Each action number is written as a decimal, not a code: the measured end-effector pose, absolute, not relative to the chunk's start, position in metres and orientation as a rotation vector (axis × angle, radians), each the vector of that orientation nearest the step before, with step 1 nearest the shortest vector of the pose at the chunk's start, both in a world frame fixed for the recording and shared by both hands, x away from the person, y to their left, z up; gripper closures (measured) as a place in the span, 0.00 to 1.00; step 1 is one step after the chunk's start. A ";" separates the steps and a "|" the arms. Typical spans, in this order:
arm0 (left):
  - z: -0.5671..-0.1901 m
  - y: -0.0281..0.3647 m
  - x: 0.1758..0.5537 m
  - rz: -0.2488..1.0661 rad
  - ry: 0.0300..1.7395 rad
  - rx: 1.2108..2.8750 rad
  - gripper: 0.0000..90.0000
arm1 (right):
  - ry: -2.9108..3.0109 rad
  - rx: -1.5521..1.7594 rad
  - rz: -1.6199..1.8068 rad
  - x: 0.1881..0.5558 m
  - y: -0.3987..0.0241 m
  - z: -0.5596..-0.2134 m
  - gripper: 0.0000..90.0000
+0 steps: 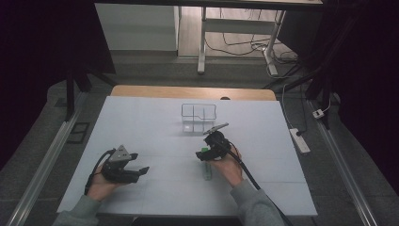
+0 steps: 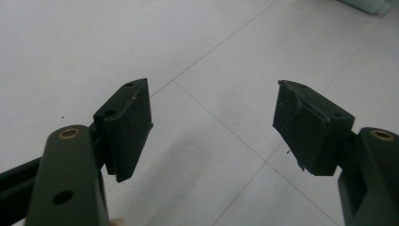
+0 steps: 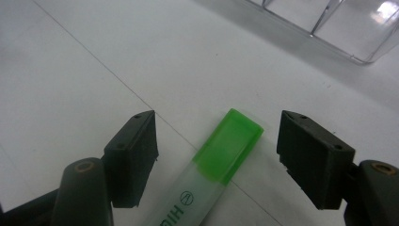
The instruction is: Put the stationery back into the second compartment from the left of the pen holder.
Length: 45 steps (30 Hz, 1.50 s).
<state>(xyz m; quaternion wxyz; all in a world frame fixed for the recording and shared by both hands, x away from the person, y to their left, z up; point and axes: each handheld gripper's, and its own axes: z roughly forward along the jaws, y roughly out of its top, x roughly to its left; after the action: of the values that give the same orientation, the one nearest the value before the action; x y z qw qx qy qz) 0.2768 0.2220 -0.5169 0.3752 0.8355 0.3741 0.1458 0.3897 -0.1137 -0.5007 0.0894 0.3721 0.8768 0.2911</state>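
Highlighter (image 3: 221,155) lies between wide right hand-held gripper (image 3: 216,160) jaws; left hand-held gripper (image 2: 211,127) wide.

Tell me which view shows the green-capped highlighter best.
The right gripper view: the highlighter lies close up between the open jaws, green cap and printed lettering clear. In the high view it is a small pale stick by the right hand. The left gripper view looks at the bare table.

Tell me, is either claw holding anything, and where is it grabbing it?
Nothing is held. The right gripper is open, its jaws on either side of the green cap of the highlighter without touching. The left gripper is open over the bare table.
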 end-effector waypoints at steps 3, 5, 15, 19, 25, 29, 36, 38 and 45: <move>-0.517 0.222 0.277 0.373 0.959 2.137 0.31 | 2.619 1.112 0.840 0.391 -0.112 -0.505 0.33; -0.517 0.222 0.277 0.372 0.962 2.134 0.31 | 2.622 1.118 0.819 0.392 -0.112 -0.507 0.33; -0.518 0.223 0.277 0.370 0.960 2.139 0.31 | 2.632 1.100 0.753 0.393 -0.108 -0.514 0.40; -0.519 0.222 0.277 0.370 0.959 2.143 0.31 | 2.614 1.053 0.684 0.390 -0.103 -0.513 0.48; -0.519 0.222 0.277 0.370 0.957 2.142 0.31 | 2.610 1.063 0.670 0.390 -0.103 -0.512 0.59; -0.520 0.222 0.277 0.370 0.957 2.144 0.31 | 2.621 1.032 0.674 0.388 -0.102 -0.511 0.74; -0.520 0.223 0.277 0.372 0.957 2.149 0.31 | 2.641 1.017 0.685 0.390 -0.103 -0.510 0.75; -0.520 0.223 0.277 0.373 0.959 2.146 0.31 | 2.647 1.026 0.725 0.391 -0.106 -0.508 0.75; -0.520 0.225 0.277 0.380 0.969 2.137 0.31 | 2.581 0.967 0.881 0.385 -0.112 -0.481 0.75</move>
<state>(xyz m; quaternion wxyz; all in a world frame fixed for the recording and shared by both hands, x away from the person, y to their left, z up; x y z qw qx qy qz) 0.2770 0.2247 -0.5199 0.3729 0.8342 0.3782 0.1484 0.3850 -0.1117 -0.4811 0.1236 0.3317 0.8851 0.3021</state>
